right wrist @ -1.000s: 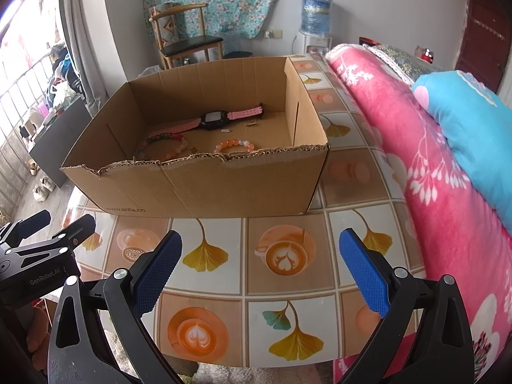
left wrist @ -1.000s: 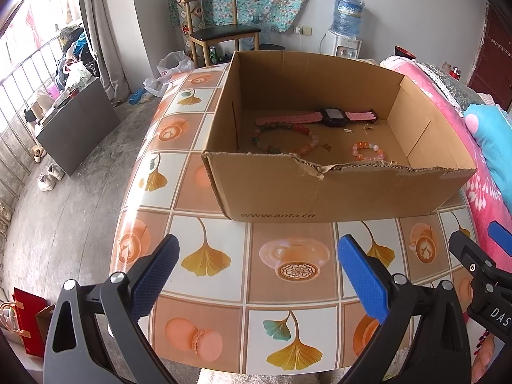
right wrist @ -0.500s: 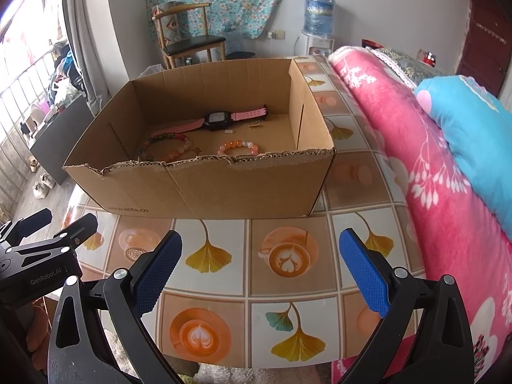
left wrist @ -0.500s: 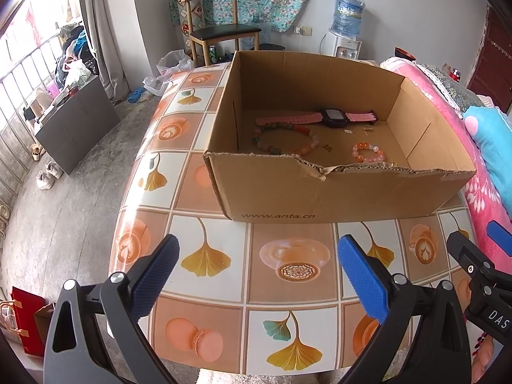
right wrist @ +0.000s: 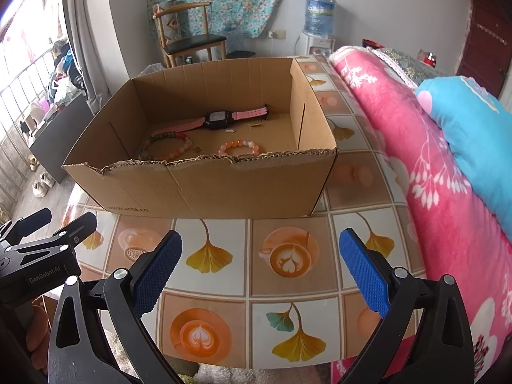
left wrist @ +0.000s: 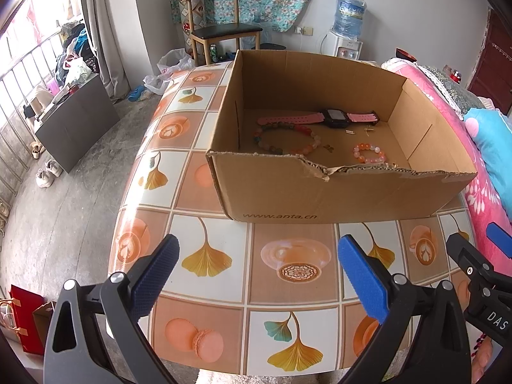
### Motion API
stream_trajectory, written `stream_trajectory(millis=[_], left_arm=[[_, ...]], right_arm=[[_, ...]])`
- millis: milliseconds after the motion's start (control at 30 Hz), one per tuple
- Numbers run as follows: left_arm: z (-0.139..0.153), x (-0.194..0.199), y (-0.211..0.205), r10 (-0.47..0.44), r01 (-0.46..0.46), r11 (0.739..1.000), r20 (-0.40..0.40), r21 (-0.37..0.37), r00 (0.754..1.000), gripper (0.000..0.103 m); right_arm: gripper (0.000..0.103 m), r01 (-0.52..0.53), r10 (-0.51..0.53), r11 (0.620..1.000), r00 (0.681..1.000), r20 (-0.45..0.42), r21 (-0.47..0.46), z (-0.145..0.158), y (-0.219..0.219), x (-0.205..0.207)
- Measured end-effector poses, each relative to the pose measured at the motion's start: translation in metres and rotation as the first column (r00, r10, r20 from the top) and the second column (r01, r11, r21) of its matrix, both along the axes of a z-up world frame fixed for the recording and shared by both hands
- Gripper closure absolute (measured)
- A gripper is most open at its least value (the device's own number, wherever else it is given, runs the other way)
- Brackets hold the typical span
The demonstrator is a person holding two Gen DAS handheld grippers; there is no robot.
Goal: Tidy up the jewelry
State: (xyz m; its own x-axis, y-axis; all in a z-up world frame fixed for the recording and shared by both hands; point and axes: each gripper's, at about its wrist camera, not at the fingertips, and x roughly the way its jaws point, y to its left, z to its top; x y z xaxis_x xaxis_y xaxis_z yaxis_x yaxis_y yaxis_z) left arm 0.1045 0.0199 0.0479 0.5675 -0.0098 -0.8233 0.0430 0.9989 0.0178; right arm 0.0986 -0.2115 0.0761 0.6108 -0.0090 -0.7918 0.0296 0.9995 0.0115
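The left tongs (left wrist: 256,275) are hovering with their blue pads wide apart and holding nothing, low over the near edge of the tiled, ginkgo-patterned counter (left wrist: 208,259). Beyond them an open brown cardboard box (left wrist: 320,192) is sitting on the counter, and all the jewelry in view is lying on its floor. At the left a long multicoloured bead bracelet (left wrist: 281,142) is resting, with a pink-strapped black wristwatch (left wrist: 332,117) along the far wall. To the right a small orange and white bead bracelet (left wrist: 368,155) is lying beside a few tiny metal pieces (left wrist: 350,132). The right tongs (right wrist: 259,262) are likewise spread and gripping nothing. Judging by this, collecting seems done; perhaps only tidying is remaining.
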Motion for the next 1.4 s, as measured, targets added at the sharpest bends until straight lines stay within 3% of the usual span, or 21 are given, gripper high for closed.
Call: stream_trajectory(millis=[1400], left_arm=[[-0.0004, 0.0004, 0.0024, 0.002, -0.002, 1.0, -0.002, -0.003, 1.0, 0.006]], right_arm=[[0.008, -0.009, 0.009, 1.0, 1.0, -0.009, 0.005, -0.0029, 0.0037, 0.0009]])
